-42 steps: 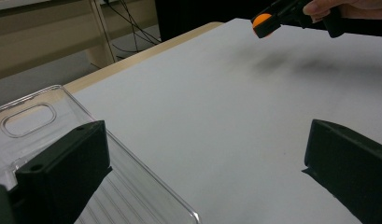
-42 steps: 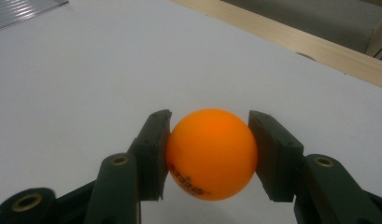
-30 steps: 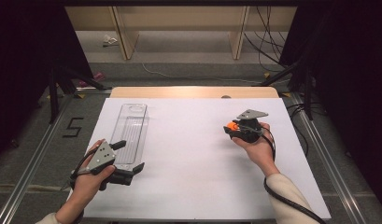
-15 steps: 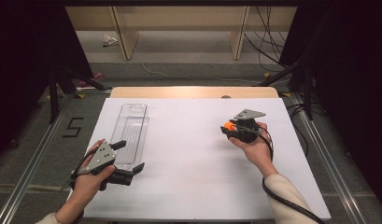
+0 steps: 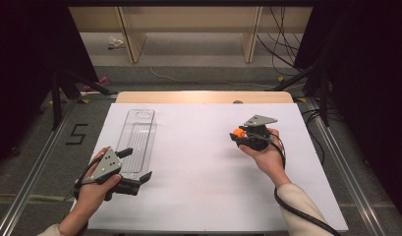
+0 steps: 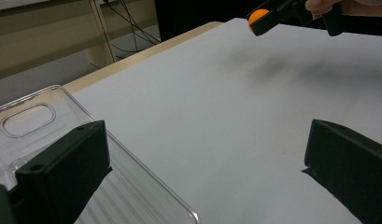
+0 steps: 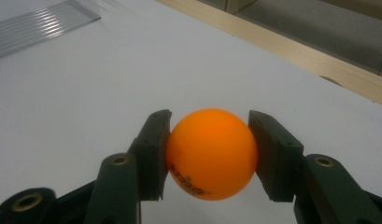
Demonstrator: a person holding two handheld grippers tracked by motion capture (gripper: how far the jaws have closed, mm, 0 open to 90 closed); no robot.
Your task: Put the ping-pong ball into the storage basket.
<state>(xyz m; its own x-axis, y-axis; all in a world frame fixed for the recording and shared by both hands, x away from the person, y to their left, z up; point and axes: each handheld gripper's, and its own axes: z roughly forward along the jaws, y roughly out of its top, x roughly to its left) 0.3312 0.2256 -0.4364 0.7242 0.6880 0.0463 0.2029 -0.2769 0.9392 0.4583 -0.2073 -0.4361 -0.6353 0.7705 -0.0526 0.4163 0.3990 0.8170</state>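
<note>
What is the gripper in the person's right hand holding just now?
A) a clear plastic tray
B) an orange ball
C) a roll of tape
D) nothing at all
B: in the right gripper view the right gripper has both jaws pressed against the sides of an orange ball, held above the white table.

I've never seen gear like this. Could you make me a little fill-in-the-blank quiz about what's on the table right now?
1. The right tool is clamped on an orange ____.
2. The clear plastic tray lies on the ____ side of the white table in the high view.
3. The left tool has its jaws ____, with nothing held between them.
4. Inside the clear plastic tray there is ____.

Missing words: ball; left; open; nothing
</note>
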